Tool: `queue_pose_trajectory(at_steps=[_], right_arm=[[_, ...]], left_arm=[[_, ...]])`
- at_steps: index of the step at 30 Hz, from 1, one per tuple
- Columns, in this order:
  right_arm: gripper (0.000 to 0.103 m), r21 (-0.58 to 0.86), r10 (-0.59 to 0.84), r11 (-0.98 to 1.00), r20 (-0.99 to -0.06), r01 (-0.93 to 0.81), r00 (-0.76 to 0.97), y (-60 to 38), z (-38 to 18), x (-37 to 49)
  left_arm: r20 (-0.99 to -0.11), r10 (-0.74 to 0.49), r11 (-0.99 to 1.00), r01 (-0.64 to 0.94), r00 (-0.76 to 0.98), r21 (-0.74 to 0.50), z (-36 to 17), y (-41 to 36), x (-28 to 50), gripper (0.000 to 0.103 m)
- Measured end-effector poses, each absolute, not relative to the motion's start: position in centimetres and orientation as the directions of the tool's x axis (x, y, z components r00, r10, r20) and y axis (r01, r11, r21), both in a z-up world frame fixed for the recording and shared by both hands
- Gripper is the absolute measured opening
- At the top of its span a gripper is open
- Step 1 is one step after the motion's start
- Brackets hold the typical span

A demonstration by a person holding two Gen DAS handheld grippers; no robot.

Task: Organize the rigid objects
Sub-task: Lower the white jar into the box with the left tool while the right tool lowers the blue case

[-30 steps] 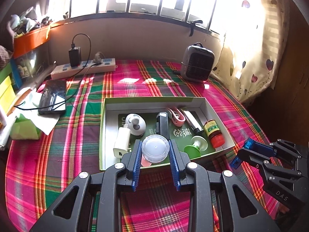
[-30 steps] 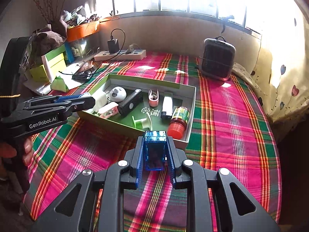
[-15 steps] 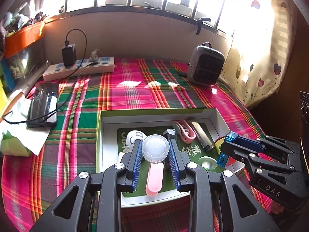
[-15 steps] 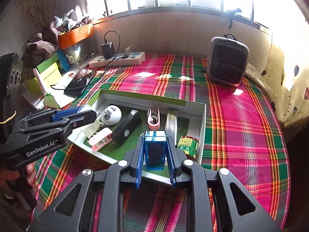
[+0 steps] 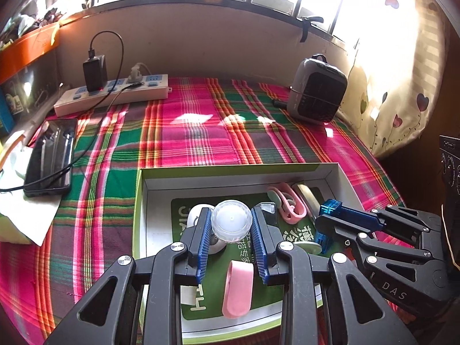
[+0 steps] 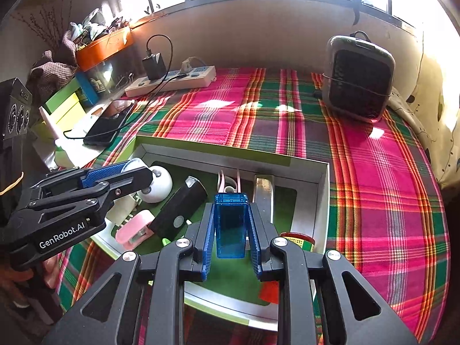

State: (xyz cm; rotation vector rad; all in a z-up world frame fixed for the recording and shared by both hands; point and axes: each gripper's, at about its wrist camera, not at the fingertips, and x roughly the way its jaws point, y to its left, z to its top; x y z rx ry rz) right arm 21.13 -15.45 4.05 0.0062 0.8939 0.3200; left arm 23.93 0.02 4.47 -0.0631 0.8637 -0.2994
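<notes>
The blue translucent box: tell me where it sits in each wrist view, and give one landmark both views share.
Left wrist view: the blue translucent box shows at right of centre, clamped at the tip of the right tongs, above the tray.
Right wrist view: it stands at bottom centre, upright between the right tongs' blue pads.
Shared landmark: the grey heater at the far right of the plaid cloth.

We've moved both grippers from the near edge of the plaid cloth to over the green-and-white cardboard tray (image 5: 138,201). Left gripper (image 5: 231,227), carrying its round clear plastic lid (image 5: 231,224), now hangs above the tray's middle; right gripper (image 6: 231,230), carrying its translucent blue plastic box (image 6: 231,224), now sits over the tray's near side.
</notes>
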Motion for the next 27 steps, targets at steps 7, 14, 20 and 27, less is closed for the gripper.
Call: queue_pose_trajectory(at_steps=[7, 14, 20, 27], right_arm=[[0.023, 0.135, 0.270, 0.953, -0.787, -0.273, 0.555, -15.3, 3.0, 21.4], [0.023, 0.116, 0.256, 0.954, -0.794, -0.276, 0.551, -14.9, 2.5, 21.4], [0.023, 0.114, 0.255, 0.954, -0.798, -0.279, 0.546, -14.7, 2.0, 21.3], [0.023, 0.121, 0.254, 0.955, -0.806, -0.270, 0.535, -14.8, 1.4, 21.6]], left_arm=[[-0.756, -0.290, 0.953, 0.251, 0.587, -0.170, 3.6, -0.7, 24.1, 0.027], [-0.766, -0.289, 0.952, 0.259, 0.574, -0.165, 3.1, -1.1, 24.2, 0.027], [-0.766, -0.292, 0.951, 0.260, 0.572, -0.169, 3.0, -1.0, 24.3, 0.027], [-0.763, -0.296, 0.950, 0.260, 0.575, -0.173, 3.0, -1.0, 24.2, 0.027]])
